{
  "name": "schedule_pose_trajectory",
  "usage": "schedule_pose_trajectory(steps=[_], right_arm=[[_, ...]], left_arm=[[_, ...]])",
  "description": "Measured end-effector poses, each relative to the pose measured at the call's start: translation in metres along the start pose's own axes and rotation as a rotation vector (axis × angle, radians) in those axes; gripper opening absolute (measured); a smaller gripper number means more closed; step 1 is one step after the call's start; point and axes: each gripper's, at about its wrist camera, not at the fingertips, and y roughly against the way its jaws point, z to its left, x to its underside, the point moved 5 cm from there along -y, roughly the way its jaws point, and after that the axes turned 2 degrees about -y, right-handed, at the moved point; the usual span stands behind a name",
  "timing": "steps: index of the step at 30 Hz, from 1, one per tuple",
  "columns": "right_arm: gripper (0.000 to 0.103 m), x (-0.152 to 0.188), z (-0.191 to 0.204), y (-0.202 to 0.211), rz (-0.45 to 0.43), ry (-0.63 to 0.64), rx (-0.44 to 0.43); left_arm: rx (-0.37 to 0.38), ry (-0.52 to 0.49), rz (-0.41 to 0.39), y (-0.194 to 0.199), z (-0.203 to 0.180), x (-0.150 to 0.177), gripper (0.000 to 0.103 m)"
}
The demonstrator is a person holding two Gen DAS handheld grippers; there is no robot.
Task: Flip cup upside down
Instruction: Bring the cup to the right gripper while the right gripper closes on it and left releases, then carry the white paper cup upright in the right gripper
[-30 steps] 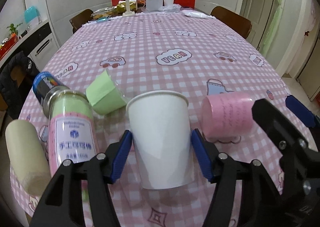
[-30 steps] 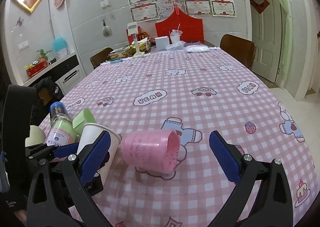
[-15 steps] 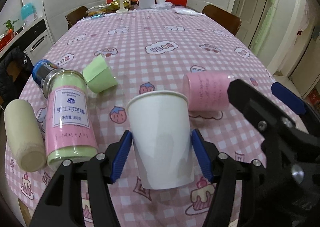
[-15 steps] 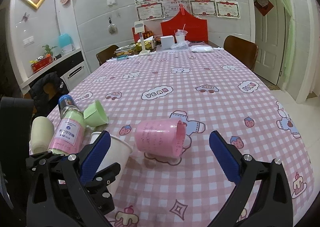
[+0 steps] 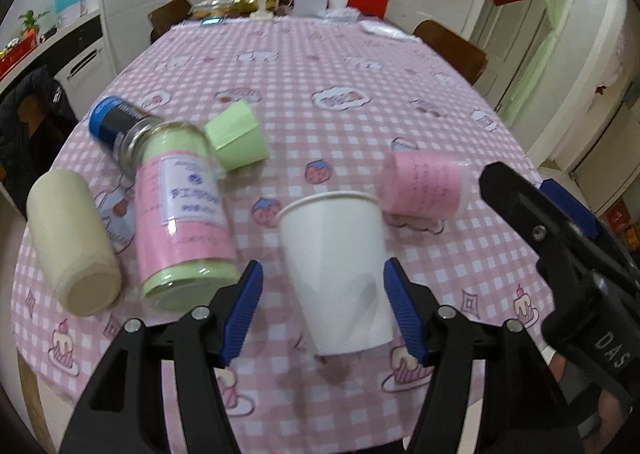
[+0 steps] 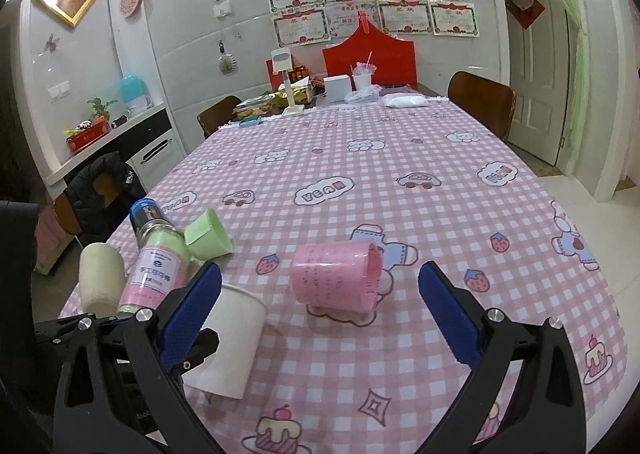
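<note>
A white paper cup (image 5: 338, 266) is between the blue pads of my left gripper (image 5: 322, 314), mouth up and tilted. The left pad stands apart from the cup wall; the right pad is at its side. The cup hangs above the pink checked tablecloth (image 5: 320, 65), with a shadow under it. In the right wrist view the cup (image 6: 230, 338) shows at lower left beside the left gripper's finger. My right gripper (image 6: 320, 318) is open and empty, with a pink cup (image 6: 336, 280) lying on its side ahead between its fingers.
A jar with a pink label and blue lid (image 5: 176, 209), a cream cylinder (image 5: 70, 238) and a green cup (image 5: 240, 139) lie at the left. The pink cup (image 5: 424, 185) lies right of the white cup. The table's front edge is close. Clutter stands at the far end (image 6: 312, 93).
The left gripper's jaws have widened and the white cup sits off-centre toward the right pad, tilted. Both cameras have pulled back and up from the table.
</note>
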Motion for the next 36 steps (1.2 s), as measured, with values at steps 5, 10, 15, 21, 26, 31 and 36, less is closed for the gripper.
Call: schedule_pose_trajectory(steps=[5,10,15,21,26,31,36], right_arm=[[0.095,0.002,0.013,-0.004,0.023,0.012,-0.002],[0.095,0.005,0.024,-0.015,0.063,0.013,-0.006],[0.095,0.011,0.04,-0.029,0.116,0.022,-0.009],[0.095,0.015,0.054,-0.042,0.153,0.034,-0.002],[0.095,0.021,0.061,-0.051,0.184,0.044,0.015],[0.095,0.029,0.066,-0.065,0.236,0.044,0.016],[0.095,0.033,0.072,-0.074,0.262,0.046,0.022]], left_arm=[[-0.036,-0.006,-0.022,0.015,0.02,0.0,0.062],[-0.115,-0.027,-0.109,0.036,0.041,-0.005,0.068],[-0.174,-0.044,-0.156,0.044,0.063,-0.013,0.07],[-0.17,-0.012,-0.179,0.048,0.09,-0.019,0.07],[-0.15,-0.004,-0.195,0.046,0.106,-0.021,0.071],[-0.142,-0.008,-0.197,0.042,0.112,-0.023,0.071],[-0.147,-0.013,-0.208,0.039,0.117,-0.024,0.071]])
